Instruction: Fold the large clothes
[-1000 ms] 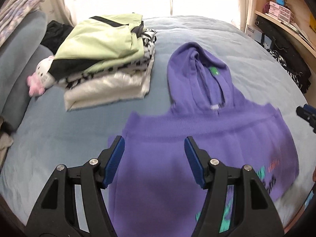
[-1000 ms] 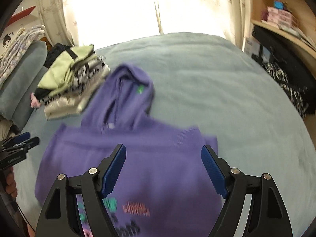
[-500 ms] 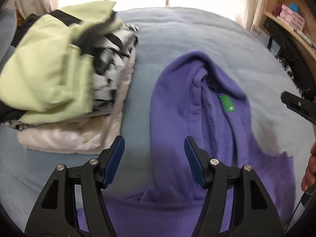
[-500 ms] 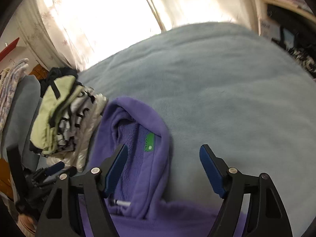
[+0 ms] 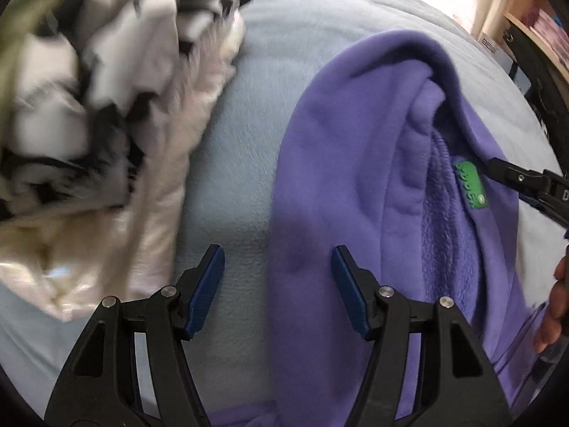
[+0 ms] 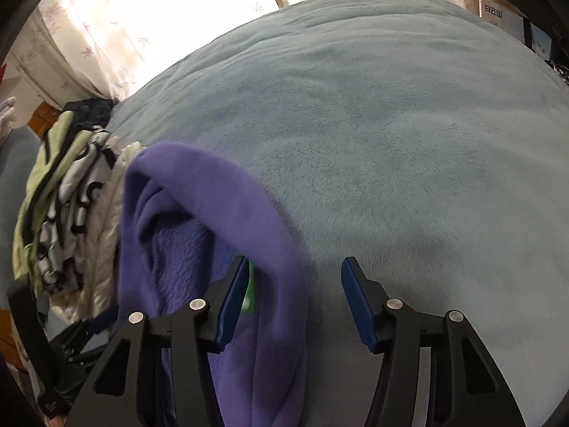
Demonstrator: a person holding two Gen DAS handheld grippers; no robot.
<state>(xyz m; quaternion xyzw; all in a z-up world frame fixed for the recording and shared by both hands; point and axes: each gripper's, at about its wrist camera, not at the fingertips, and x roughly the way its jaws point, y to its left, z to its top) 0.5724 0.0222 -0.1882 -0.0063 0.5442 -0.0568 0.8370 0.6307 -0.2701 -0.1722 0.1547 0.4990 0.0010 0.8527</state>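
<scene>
A purple hoodie lies on the bed with its hood point(image 5: 355, 149) pointing away from me and a green label point(image 5: 471, 186) inside it. My left gripper point(image 5: 277, 281) is open and straddles the hood's left edge, with no pad pressing. My right gripper point(image 6: 295, 295) straddles the hood's right edge point(image 6: 277, 249). Its jaws are closing: the left pad is inside the hood by the label, the right pad over the blanket with a gap. One of the right gripper's fingers point(image 5: 512, 178) shows in the left wrist view.
A stack of folded clothes point(image 5: 106, 106) point(image 6: 71, 213) lies close to the hood's left side. The light blue blanket point(image 6: 391, 124) spreads far to the right. Curtains point(image 6: 142, 17) hang behind the bed, and shelves point(image 5: 533, 35) stand at the right. A hand point(image 5: 558, 302) shows at the right edge.
Both grippers moved forward from the hoodie's body to its hood and came lower. The right jaws have narrowed around the hood's edge; the left jaws kept their width.
</scene>
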